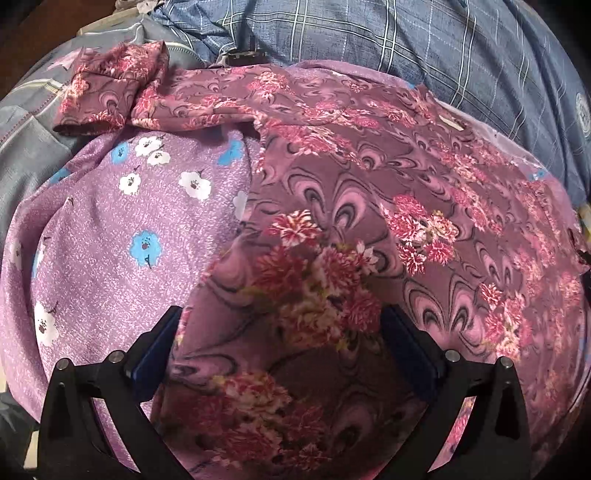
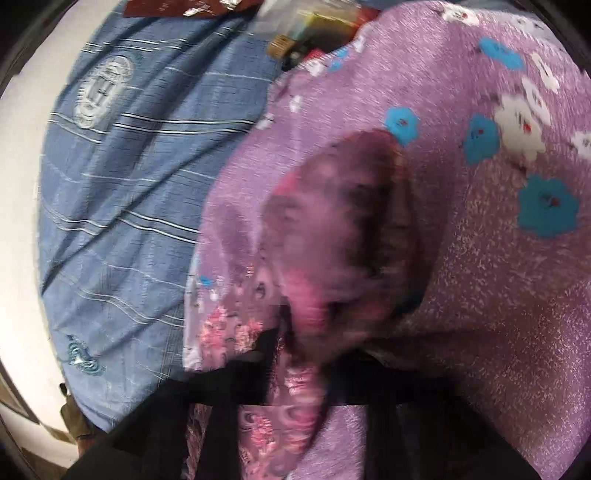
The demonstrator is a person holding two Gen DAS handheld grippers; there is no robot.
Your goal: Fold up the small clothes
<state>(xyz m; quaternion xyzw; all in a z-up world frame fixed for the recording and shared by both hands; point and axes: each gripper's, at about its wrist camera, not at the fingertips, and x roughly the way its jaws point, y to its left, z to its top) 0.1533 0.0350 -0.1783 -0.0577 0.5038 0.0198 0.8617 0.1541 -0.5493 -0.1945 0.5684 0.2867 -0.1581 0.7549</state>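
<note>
1. A small dark pink top with red flowers lies spread on a light purple cloth with blue and white flowers.
2. The purple cloth lies over a blue checked bed cover.
3. In the left wrist view, the top covers the middle and right of the purple cloth. One sleeve sticks out at the far left and is bunched up.
4. The left claw is wide open, not gripping. Its two black fingers stand on either side of the near part of the top, low over the cloth. I cannot tell if they touch it.
5. The right wrist view is very blurry.
6. The right claw is squeezed tight on a piece of the top. The cloth bunches up in a lump just ahead of the fingers.
7. In that view the purple cloth is on the right and the blue bed cover is on the left.
8. Some small things sit at the far edge, too blurry to tell.
</note>
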